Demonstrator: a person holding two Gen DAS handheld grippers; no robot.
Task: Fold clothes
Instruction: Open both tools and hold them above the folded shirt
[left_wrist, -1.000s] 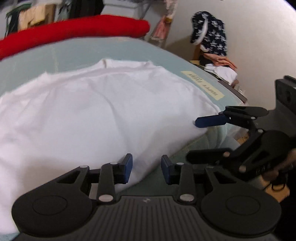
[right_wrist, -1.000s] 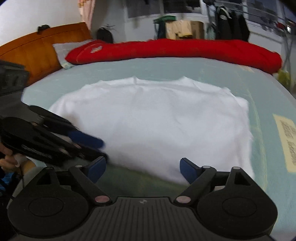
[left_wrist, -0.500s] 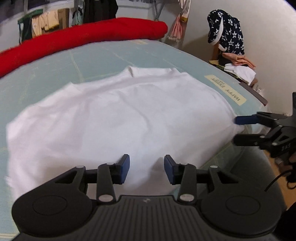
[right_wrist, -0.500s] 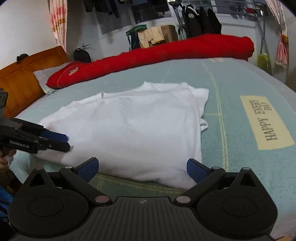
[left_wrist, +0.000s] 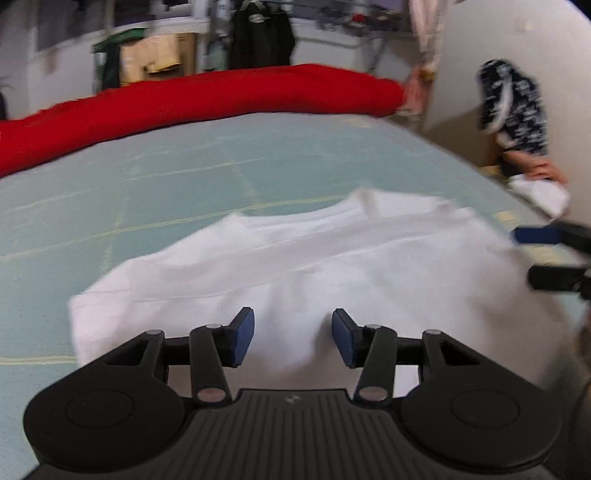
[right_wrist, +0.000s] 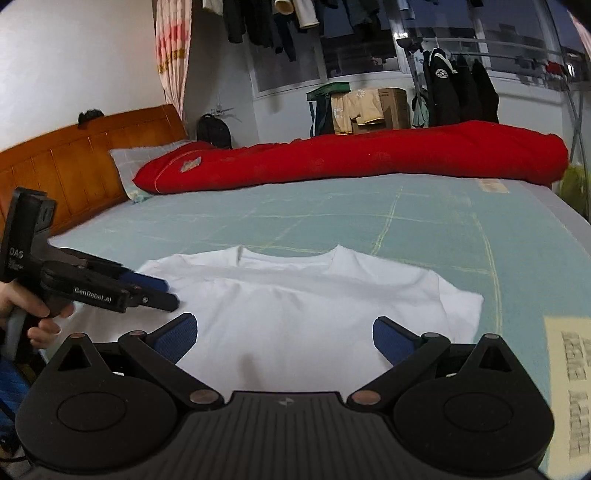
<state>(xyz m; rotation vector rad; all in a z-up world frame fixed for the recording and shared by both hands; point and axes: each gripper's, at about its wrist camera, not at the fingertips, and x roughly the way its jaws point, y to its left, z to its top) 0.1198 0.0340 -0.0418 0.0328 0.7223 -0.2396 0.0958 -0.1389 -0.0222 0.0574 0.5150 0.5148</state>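
Observation:
A white T-shirt (left_wrist: 314, 266) (right_wrist: 303, 302) lies flat on the pale green bed sheet (left_wrist: 147, 192), its collar towards the far side. My left gripper (left_wrist: 291, 338) hovers over the shirt's near hem, its jaws opening and nothing between them. The right wrist view shows that gripper (right_wrist: 159, 293) at the shirt's left edge, held by a hand. My right gripper (right_wrist: 284, 338) stands wide open above the near hem, empty. In the left wrist view the right gripper (left_wrist: 532, 254) pokes in at the shirt's right edge.
A long red rolled quilt (right_wrist: 369, 158) lies across the far side of the bed. A wooden headboard (right_wrist: 74, 162) and a pillow (right_wrist: 140, 162) stand at the left. A pile of clothes (left_wrist: 517, 122) sits right of the bed. Garments hang on racks behind.
Both grippers have pulled back from the shirt and risen, so more of the bed shows. Left jaws have spread wider. Right jaws have widened to full. The shirt lies still.

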